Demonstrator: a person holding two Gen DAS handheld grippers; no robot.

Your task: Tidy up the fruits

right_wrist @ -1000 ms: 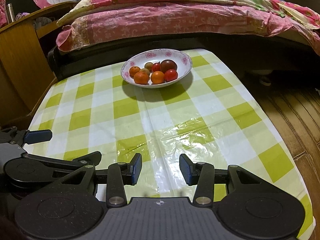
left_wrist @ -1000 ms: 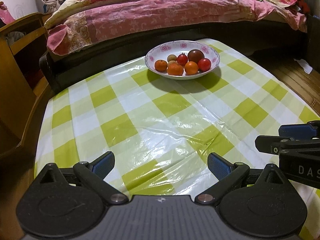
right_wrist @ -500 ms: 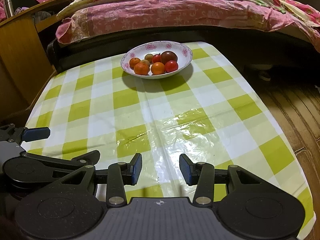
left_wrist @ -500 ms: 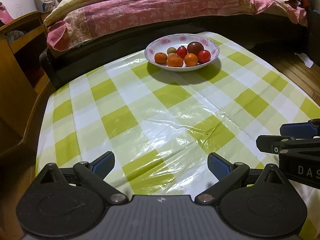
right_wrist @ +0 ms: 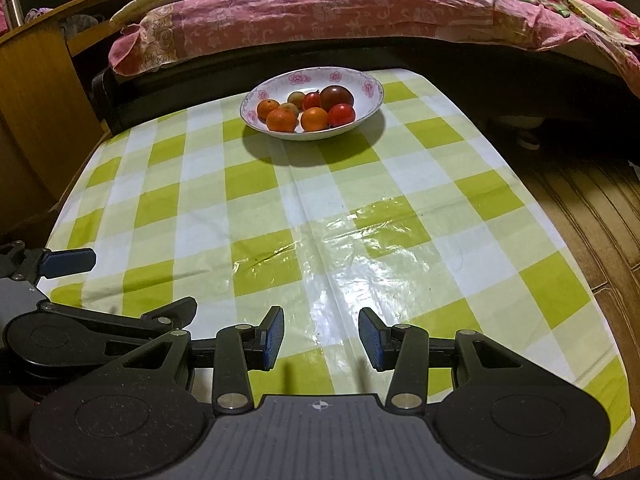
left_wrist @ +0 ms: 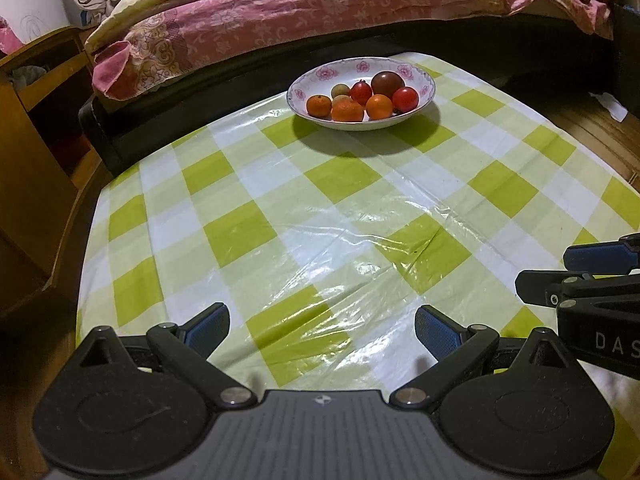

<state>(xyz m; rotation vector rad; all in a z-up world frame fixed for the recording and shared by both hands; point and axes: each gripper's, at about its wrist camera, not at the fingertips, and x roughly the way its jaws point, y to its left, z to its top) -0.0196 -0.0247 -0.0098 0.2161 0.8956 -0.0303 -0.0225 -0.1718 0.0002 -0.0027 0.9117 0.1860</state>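
Note:
A white bowl with pink flowers on its rim stands at the far end of the green-checked table. It holds several small fruits: oranges, red tomatoes and a dark brown one. My left gripper is wide open and empty over the near table edge. My right gripper is open and empty, beside it to the right; it shows at the right edge of the left wrist view.
A bed with a pink quilt runs behind the table. A wooden cabinet stands at the left. Wooden floor lies to the right of the table.
Both views have tilted down a little, so the bowl sits lower in the frame. Both grippers stay open and empty.

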